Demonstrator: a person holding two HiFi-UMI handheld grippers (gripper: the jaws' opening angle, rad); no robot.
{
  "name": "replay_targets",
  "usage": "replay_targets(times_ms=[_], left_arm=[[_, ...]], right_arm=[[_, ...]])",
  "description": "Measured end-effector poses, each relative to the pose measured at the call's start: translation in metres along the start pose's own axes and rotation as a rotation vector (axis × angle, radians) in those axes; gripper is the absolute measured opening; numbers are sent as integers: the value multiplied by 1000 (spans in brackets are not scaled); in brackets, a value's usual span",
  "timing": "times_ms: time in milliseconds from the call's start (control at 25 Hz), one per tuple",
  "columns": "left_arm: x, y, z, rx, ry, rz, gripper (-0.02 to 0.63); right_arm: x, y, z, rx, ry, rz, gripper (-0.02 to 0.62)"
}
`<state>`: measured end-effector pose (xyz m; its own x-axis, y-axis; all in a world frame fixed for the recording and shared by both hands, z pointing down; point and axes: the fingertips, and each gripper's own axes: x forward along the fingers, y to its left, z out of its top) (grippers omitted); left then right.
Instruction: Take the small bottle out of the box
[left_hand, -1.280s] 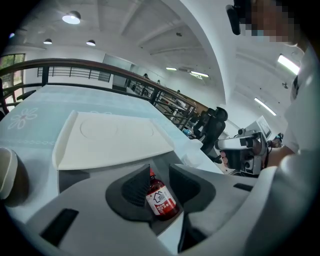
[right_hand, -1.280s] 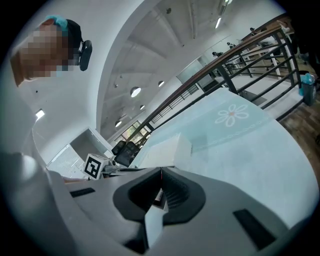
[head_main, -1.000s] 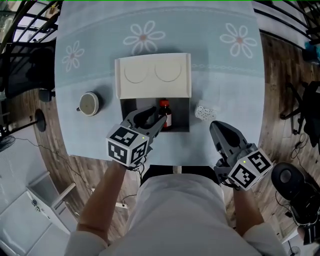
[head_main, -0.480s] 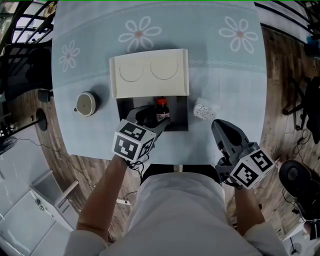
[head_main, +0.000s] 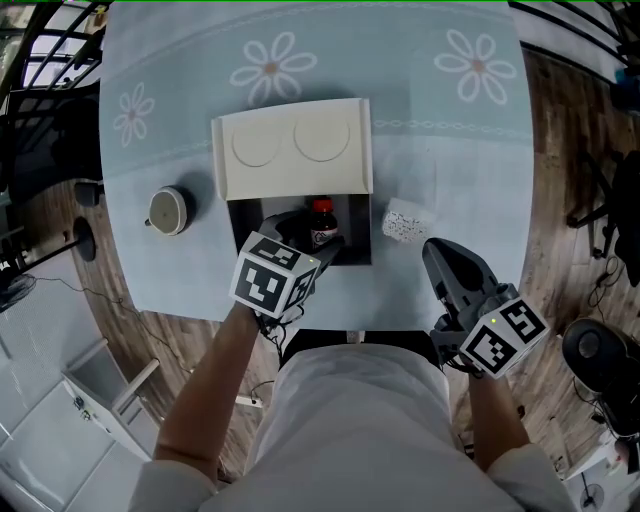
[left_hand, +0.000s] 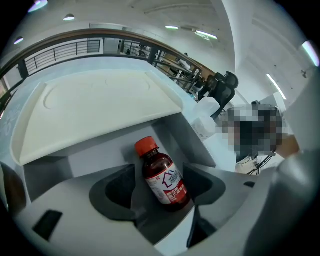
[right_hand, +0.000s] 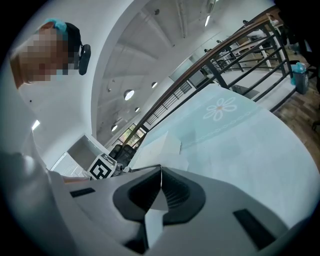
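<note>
Fingers (left_hand: 85, 197) of the left gripper (left_hand: 159, 195) are spread wide, having just been opening. A small brown glass bottle with a red cap (left_hand: 161, 176) is seen standing between them, unpressed and nearer the right finger. The bottle is enclosed by the dark grey box (head_main: 355, 250), whose cream lid (head_main: 290, 148) is folded back. Well aside, over the pale blue flowered tablecloth (head_main: 450, 130), the right gripper (right_hand: 159, 192) is closed on nothing.

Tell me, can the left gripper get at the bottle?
Probably yes: the left gripper has just been opening its jaws, the bottle stands between them ungripped, and the lid is folded back.
</note>
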<state>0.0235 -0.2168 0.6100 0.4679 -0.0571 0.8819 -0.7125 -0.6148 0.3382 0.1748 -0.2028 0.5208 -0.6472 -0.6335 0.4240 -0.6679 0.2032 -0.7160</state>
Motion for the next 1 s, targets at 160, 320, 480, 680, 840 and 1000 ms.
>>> replay_targets(times_ms=[160, 320, 480, 680, 840, 1000], left_arm=[[5, 0, 0, -8, 23, 2, 299], [7, 4, -5, 7, 53, 30, 299], [6, 6, -7, 22, 66, 43, 298], [6, 6, -6, -2, 57, 38, 276], [4, 7, -3, -3, 40, 40, 267], [-5, 4, 0, -3, 9, 31, 261]], right_arm=[[-2, -4, 2, 5, -6, -6, 21], [-2, -5, 2, 6, -13, -11, 21], [-2, -6, 2, 8, -16, -12, 21], [-2, -6, 2, 6, -15, -10, 21], [-2, -5, 3, -2, -13, -9, 21], [-2, 2, 3, -16, -10, -8, 21]])
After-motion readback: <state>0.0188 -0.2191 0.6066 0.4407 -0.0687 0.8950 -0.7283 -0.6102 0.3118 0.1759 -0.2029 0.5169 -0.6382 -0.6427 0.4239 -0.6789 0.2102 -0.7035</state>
